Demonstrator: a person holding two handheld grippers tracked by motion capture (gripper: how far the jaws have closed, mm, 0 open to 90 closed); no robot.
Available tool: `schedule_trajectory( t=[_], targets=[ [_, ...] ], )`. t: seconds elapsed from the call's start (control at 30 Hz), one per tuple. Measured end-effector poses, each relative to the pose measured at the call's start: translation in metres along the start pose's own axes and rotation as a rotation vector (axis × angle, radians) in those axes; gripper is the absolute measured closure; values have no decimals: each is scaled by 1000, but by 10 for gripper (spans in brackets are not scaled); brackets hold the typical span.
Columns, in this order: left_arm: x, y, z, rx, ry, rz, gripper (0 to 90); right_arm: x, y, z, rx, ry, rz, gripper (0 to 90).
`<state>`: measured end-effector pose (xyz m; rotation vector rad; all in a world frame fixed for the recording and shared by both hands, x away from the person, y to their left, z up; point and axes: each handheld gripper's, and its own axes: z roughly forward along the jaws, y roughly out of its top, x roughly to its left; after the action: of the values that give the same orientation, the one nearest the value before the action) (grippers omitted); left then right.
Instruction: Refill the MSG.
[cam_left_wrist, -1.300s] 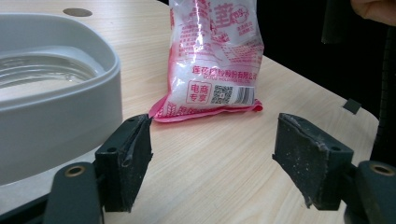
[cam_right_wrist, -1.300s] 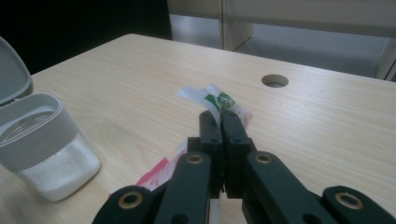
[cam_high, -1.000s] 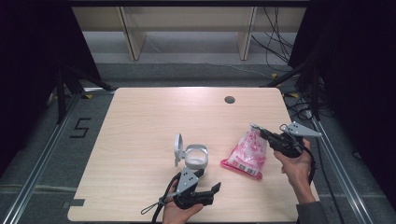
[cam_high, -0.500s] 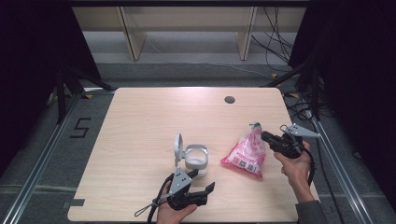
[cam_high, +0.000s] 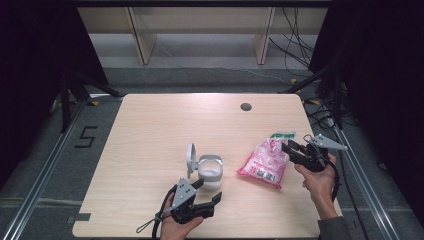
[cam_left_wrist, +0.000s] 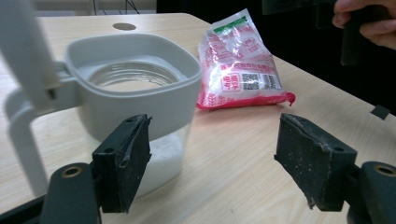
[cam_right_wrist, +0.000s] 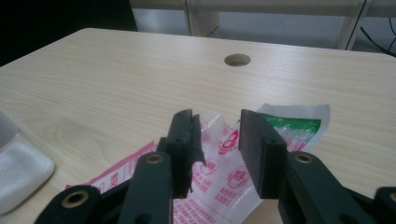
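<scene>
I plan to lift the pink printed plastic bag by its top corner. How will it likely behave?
The pink printed plastic bag lies slumped and creased on the wooden table, so it will probably sag rather than stay stiff. Its bulging lower part suggests loose contents that may shift downward. The glossy film could slip between the pads.

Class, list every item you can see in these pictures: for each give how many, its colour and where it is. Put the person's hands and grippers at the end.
Table: one, light wood, round cable hole near its far edge.
Container: one, clear with grey rim and raised grey lid, near-centre of table, white contents at the bottom.
Bag: one, pink and white with green top, lying right of the container.
Shelf unit: one, pale wood, beyond the table.
Cables: several, dark, on the floor at far right.
Left gripper: one, black, jaws open near the container.
Right gripper: one, black, jaws just opening above the bag's top.
</scene>
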<state>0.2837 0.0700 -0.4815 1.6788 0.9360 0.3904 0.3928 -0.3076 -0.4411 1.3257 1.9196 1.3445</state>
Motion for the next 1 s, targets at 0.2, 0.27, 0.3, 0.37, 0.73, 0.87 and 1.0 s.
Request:
schedule_trajectory(
  t=[0.2,0.27,0.3,0.37,0.73,0.87,1.0],
  targets=[
    [6,1,-5,-7,16,-5,255,7,0,1,1,15,-61,582],
    [7,2,-5,-6,20,0,256,12,0,0,8,39,-29,563],
    [7,2,-6,-3,22,3,257,15,-1,0,5,44,-17,547],
    [8,4,-7,-2,25,8,257,19,-1,2,23,62,-50,523],
    [18,7,-12,6,51,54,322,48,-12,8,91,146,-53,455],
    [22,8,-18,-35,65,58,431,54,-16,11,93,164,-57,447],
    [28,11,-27,-73,97,87,633,58,-20,10,108,154,-61,451]
  ],
)
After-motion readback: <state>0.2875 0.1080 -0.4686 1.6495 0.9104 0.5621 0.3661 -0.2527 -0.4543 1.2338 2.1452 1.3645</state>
